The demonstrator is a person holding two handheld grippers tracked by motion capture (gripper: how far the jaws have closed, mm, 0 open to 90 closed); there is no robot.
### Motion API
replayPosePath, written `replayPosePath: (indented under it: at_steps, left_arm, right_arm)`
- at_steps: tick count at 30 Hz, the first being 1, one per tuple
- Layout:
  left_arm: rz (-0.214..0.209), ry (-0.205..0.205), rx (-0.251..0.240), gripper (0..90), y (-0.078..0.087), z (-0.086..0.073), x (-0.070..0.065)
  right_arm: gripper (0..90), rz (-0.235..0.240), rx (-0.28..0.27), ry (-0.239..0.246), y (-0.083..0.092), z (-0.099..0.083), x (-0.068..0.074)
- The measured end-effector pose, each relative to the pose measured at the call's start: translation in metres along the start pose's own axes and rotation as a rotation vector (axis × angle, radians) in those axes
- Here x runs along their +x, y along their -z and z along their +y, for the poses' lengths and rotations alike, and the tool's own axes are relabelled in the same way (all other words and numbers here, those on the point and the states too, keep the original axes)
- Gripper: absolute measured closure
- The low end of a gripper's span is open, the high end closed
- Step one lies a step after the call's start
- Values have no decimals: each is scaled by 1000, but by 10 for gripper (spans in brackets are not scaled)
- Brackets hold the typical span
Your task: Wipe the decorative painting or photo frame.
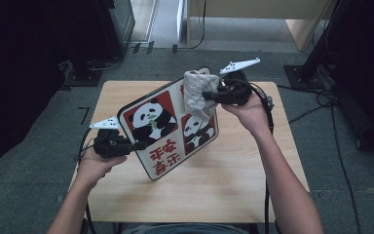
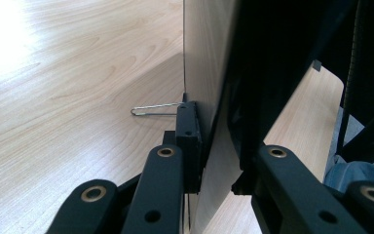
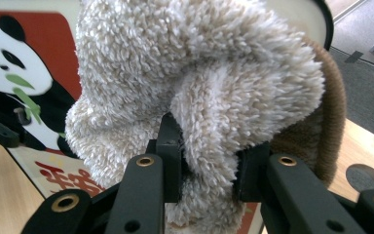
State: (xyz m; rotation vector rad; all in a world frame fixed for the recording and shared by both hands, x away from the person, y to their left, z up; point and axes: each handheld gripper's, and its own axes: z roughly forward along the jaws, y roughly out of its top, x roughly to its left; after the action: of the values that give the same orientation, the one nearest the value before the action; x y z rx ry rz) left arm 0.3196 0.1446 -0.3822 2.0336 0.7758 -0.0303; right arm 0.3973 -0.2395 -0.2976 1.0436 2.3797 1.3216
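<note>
Two grips — cloth (image 1: 196, 95) in right gripper (image 1: 213, 95), against tray (image 1: 168, 124).

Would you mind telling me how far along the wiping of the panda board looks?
Done: the left gripper is shut on the panda board's lower-left edge, holding it tilted above the table. In hand: the right gripper, shut on a fluffy beige cloth, presses it against the board's upper right. Left: the panda pictures lower down lie uncovered by the cloth; whether they were wiped cannot be told.

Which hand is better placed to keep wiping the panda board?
Right. The right claw is shut on the fluffy cloth against the panda board; the left claw just clamps its edge.
</note>
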Motion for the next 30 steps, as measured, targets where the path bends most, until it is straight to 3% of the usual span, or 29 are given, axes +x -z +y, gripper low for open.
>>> replayPosePath:
  at_steps: [17, 30]
  left_arm:
    - [-1, -2, 0, 795, 0, 0, 0]
    - [-1, -2, -2, 795, 0, -1, 0]
  right_arm:
    - [700, -5, 28, -23, -13, -34, -6]
    - [699, -30, 50, -5, -20, -48, -8]
